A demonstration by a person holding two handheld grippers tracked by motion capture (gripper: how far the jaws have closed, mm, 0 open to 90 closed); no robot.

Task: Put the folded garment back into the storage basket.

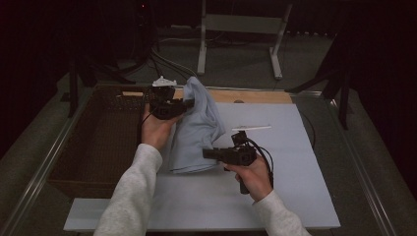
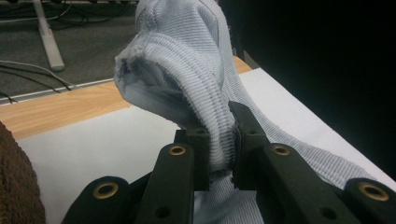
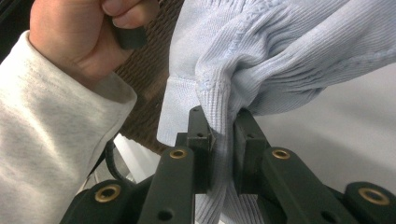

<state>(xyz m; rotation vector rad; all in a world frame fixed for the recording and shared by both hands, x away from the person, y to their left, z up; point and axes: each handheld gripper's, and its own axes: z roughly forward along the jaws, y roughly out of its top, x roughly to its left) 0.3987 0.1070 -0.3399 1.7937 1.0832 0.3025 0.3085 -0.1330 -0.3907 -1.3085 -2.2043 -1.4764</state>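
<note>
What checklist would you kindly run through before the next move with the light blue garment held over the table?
1. Left tool clamped on the light blue garment: ok, ribbed fabric pinched between its jaws.
2. Right tool clamped on the garment: ok, a ribbed edge sits between its jaws.
3. Garment lifted off the white board: not ok, its lower fold rests on the board.
4. Brown basket beside the board is unobstructed: ok.
5. Cable trailing from the right tool is free of the fabric: ok in the high view.
6. Garment folded evenly: cannot tell, it hangs bunched.
</note>
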